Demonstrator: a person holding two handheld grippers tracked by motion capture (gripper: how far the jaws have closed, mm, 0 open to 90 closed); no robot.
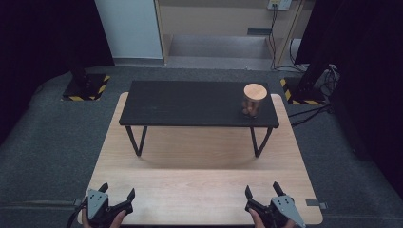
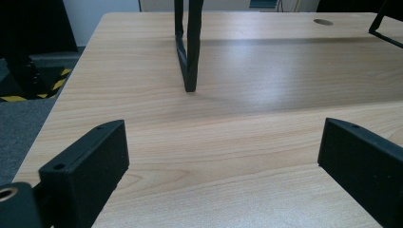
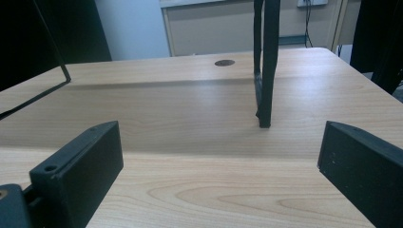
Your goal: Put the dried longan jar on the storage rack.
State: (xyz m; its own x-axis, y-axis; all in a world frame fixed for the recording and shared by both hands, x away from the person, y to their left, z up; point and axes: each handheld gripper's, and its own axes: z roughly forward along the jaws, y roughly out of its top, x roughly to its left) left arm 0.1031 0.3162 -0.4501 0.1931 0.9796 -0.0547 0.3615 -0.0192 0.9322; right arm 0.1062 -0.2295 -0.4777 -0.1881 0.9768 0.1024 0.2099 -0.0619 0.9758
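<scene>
A: Down at the near edge of the pale wooden table [image 1: 199,190], the left gripper [image 1: 117,196] sits with its black jaws spread wide, nothing between them.

B: Same story on the other side: the right gripper [image 1: 263,193] is wide apart too, empty, low over the wood.

A: And the target? A clear glass jar with a round wooden lid [image 1: 253,100], well away on the right end of the low black shelf [image 1: 190,102].

B: Something brownish inside, can't tell what. By my read, nothing's begun. The jar is untouched, so the reach, the grip and everything after are all ahead.
</scene>
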